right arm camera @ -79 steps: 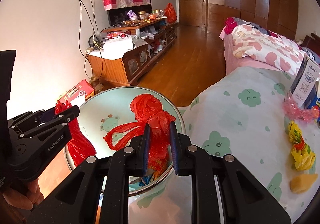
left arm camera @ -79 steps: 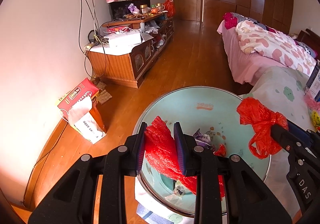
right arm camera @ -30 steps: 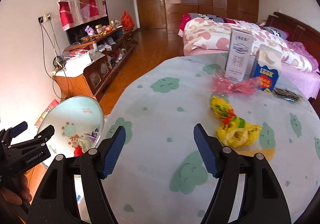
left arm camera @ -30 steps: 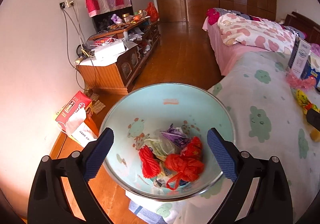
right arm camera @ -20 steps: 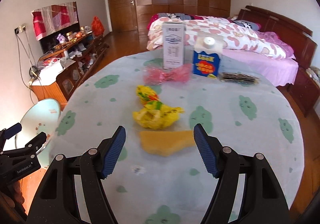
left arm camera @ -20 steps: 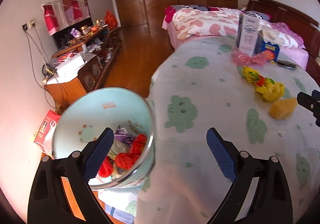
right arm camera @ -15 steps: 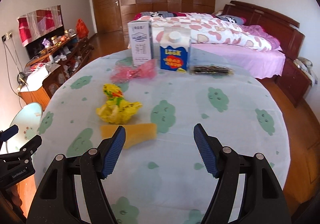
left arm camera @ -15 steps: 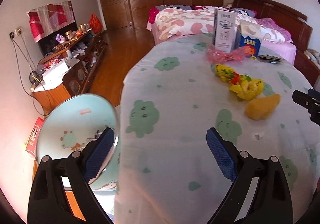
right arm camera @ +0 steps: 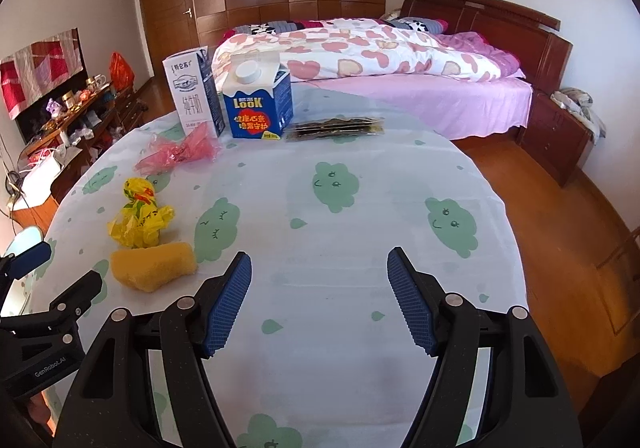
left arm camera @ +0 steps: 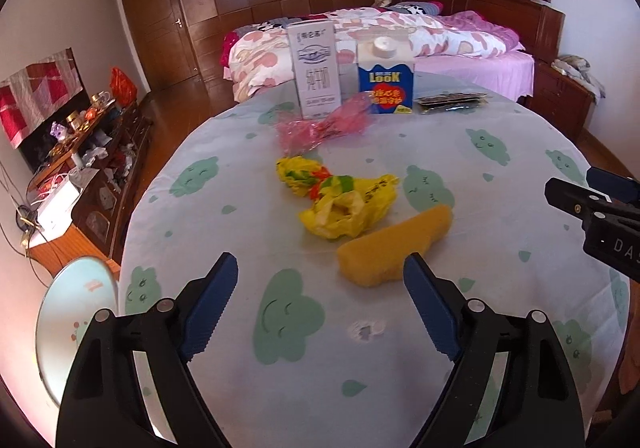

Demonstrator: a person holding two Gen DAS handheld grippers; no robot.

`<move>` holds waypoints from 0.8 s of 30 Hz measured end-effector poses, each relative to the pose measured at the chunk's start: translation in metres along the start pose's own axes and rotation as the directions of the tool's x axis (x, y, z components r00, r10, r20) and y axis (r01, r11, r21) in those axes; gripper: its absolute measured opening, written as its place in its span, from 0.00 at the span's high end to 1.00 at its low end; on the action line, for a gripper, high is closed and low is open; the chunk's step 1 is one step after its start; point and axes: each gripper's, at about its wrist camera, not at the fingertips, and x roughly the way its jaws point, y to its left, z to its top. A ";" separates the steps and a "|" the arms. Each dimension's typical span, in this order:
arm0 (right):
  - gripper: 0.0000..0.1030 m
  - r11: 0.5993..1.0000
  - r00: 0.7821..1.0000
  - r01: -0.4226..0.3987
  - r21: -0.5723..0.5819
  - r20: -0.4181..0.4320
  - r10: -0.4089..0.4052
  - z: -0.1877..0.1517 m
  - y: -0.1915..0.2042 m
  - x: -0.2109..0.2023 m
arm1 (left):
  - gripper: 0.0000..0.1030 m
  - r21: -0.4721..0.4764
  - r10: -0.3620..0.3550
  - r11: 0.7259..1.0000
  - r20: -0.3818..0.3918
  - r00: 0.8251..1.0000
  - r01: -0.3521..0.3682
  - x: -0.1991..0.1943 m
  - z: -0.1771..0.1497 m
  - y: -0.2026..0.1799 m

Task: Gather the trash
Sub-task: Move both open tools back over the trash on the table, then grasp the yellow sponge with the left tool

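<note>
Here both sets of tongs hang over the round tabletop (right arm camera: 400, 176) with its cloud-print cloth, each spread wide and holding nothing. In the left wrist view the left tongs (left arm camera: 320, 284) point toward 12 o'clock, with the yellow sponge (left arm camera: 394, 244) just ahead of the right finger at about 1 o'clock. Touching the sponge's far edge is a crumpled yellow plastic bag (left arm camera: 340, 204), and beyond that, farther toward 12 o'clock, lies a pink wrapper (left arm camera: 320, 128). Behind the wrapper stand a white milk carton (left arm camera: 316, 72) and, to its right, a blue carton marked LOOK (left arm camera: 386, 78), both upright, with a flat dark packet (left arm camera: 450, 102) lying just right of the blue one. The pale blue trash bin (left arm camera: 76, 312) sits off the tabletop's edge at about 9 o'clock, only partly in view, so its contents cannot be made out. The right tongs (left arm camera: 592, 204) enter the same view from 3 o'clock, well apart from the sponge. In the right wrist view the right tongs (right arm camera: 320, 288) face bare cloth, with the sponge, bag and wrapper all off toward 10 o'clock, and the left tongs (right arm camera: 60, 272) near the sponge at 9 o'clock. A bed (right arm camera: 400, 60) with a heart-print quilt stands past the tabletop.
</note>
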 end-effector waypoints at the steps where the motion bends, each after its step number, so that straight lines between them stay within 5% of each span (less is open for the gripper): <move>1: 0.32 1.000 1.000 0.003 0.006 -0.002 -0.003 0.000 -0.003 0.001 | 0.19 0.009 -0.007 1.000 -0.004 1.000 0.007 0.002 0.003 -0.006; 7: 0.32 0.999 1.000 0.024 0.029 -0.017 -0.023 -0.001 -0.016 0.002 | 0.20 0.033 -0.058 0.998 -0.064 0.996 0.060 0.028 0.011 -0.038; 14: 0.32 0.998 0.999 0.026 0.049 -0.027 -0.025 -0.004 -0.025 0.006 | 0.53 0.049 -0.051 0.997 -0.087 0.995 0.055 0.039 0.012 -0.048; 24: 0.32 0.999 0.999 0.020 0.044 -0.029 -0.019 0.000 -0.014 0.012 | 0.56 -0.018 -0.107 0.994 -0.090 0.990 0.106 0.012 -0.009 -0.009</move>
